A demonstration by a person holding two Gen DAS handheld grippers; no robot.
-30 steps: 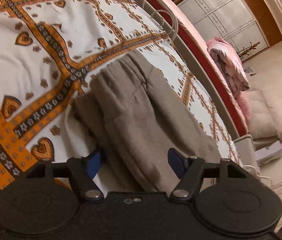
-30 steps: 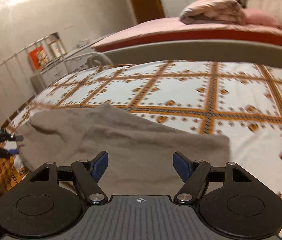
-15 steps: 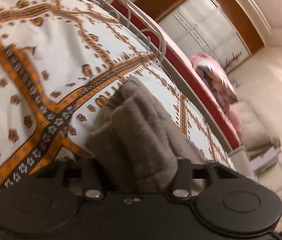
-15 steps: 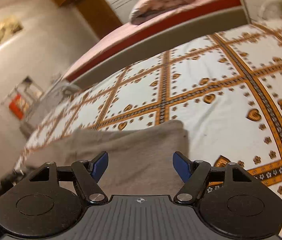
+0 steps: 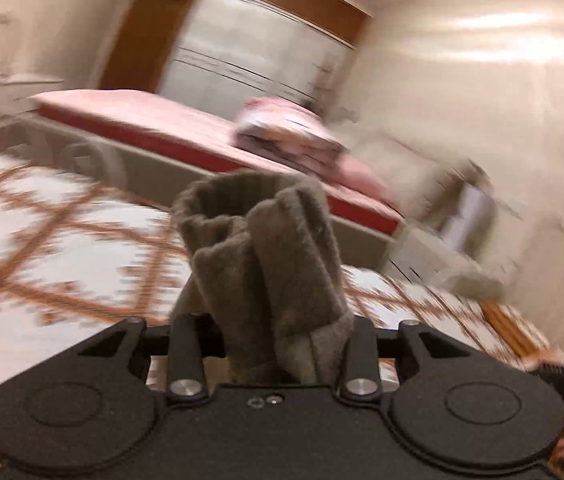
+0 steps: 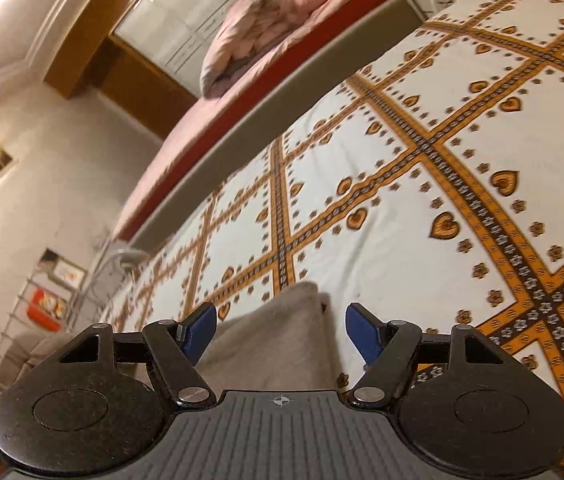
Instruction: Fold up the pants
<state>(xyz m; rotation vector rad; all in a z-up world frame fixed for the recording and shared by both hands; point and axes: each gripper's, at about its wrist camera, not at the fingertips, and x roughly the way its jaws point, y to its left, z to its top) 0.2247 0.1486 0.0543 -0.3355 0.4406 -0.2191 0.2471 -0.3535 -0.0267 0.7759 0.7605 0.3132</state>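
Grey pants (image 5: pixel 270 264) bunched in pinching left gripper (image 5: pixel 278 356), right gripper (image 6: pixel 280 330) fingers spread

- The pants (image 5: pixel 266 264) are grey-brown, of thick fleecy cloth.
- In the left wrist view a bunched end of them stands up in deep folds, with a ribbed band curling open at the top, raised above the patterned bed.
- In the right wrist view another part (image 6: pixel 282 340) lies flat on the bed, smooth, with a straight folded edge on its right side.
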